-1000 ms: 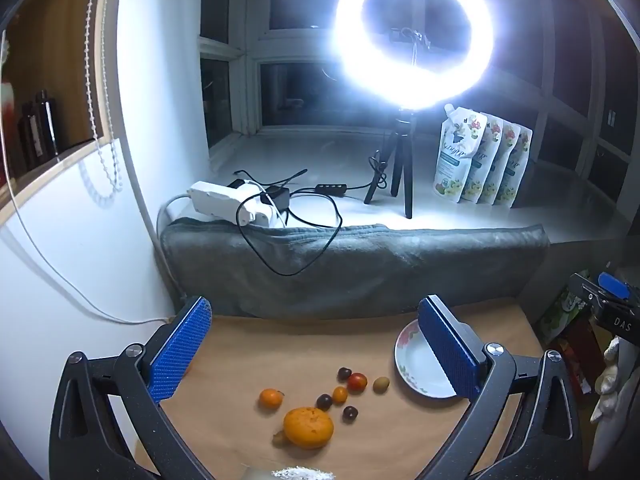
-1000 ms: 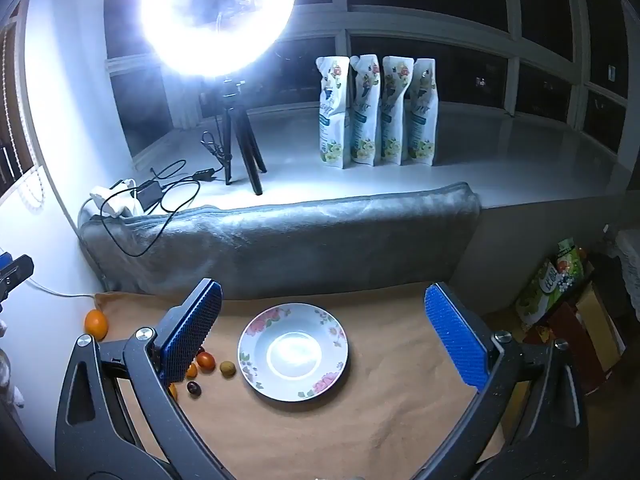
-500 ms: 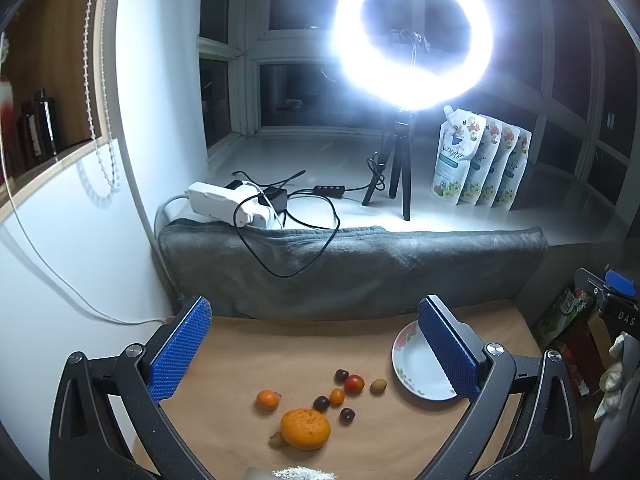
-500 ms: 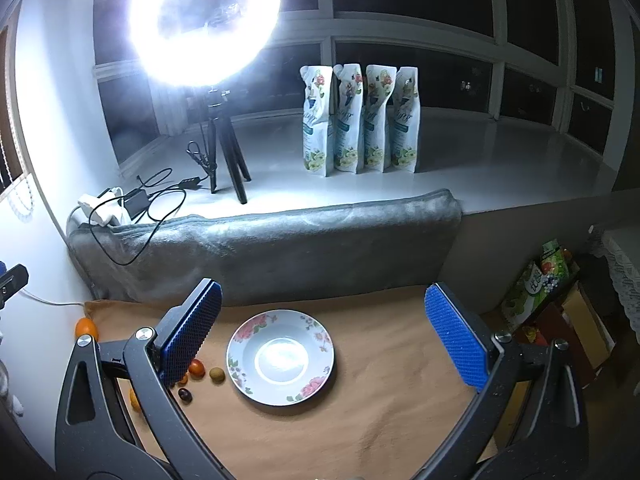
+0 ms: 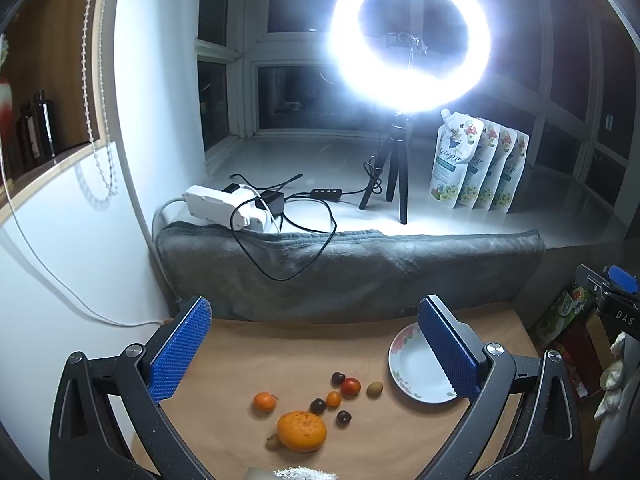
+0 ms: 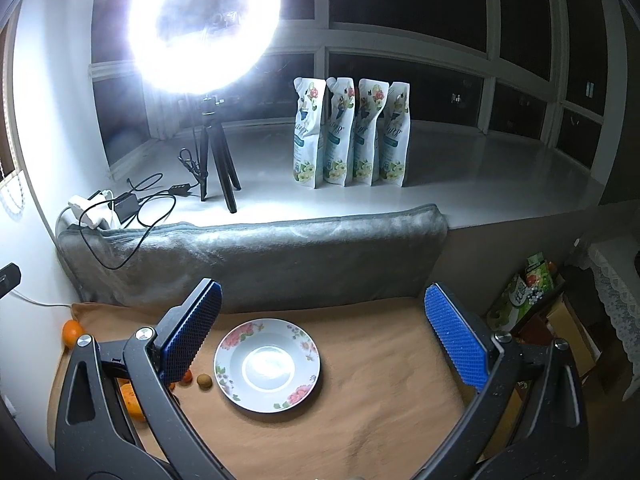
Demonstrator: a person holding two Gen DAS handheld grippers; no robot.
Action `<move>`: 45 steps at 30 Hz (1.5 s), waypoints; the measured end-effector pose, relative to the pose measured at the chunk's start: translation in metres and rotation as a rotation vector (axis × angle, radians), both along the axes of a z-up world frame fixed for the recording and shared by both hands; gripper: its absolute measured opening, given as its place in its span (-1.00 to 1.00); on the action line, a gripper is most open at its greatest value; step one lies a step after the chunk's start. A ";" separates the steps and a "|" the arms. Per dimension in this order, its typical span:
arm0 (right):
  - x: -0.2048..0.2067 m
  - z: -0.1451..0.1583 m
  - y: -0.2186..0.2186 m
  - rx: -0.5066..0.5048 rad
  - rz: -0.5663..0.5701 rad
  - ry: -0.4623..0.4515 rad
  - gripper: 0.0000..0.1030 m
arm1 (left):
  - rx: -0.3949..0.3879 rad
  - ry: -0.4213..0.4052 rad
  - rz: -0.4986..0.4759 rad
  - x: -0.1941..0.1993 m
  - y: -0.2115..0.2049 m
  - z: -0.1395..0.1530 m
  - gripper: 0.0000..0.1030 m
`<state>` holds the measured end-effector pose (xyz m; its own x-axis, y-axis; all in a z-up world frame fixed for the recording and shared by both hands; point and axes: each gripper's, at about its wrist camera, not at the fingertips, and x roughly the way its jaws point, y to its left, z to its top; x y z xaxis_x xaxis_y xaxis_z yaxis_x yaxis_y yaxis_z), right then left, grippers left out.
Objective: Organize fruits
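floral-rimmed white plate (image 6: pixel 267 365) nearer in right view than before | left claw (image 5: pixel 312 354), right claw (image 6: pixel 325 340) both wide, empty | large orange tangerine (image 5: pixel 302 431) near table front edge

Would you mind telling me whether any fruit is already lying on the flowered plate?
No, the flowered plate is bare in the right wrist view, and the nearest small brown fruit lies on the cloth beside it.

A large orange (image 5: pixel 301 431) lies nearest the camera, a small orange (image 5: pixel 265 401), red tomato (image 5: pixel 350 386), dark grapes (image 5: pixel 318 405) and a brownish fruit (image 5: pixel 375 388) scattered beyond it. The floral plate (image 6: pixel 267 365) sits empty just right of them.
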<state>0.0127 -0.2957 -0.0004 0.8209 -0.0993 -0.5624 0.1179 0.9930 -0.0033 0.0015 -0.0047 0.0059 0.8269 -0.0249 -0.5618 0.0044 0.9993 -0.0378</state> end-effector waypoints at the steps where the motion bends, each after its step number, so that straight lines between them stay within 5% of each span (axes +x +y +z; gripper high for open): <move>1: -0.001 0.000 0.001 -0.002 -0.001 -0.001 1.00 | 0.000 0.000 0.000 0.000 0.000 0.000 0.99; 45: 0.001 -0.016 0.001 0.067 0.041 0.047 1.00 | 0.002 0.006 -0.002 -0.005 0.004 -0.004 0.99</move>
<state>0.0138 -0.2942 -0.0160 0.7960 -0.0271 -0.6047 0.0786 0.9952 0.0588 -0.0031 -0.0011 0.0018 0.8236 -0.0254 -0.5666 0.0062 0.9993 -0.0357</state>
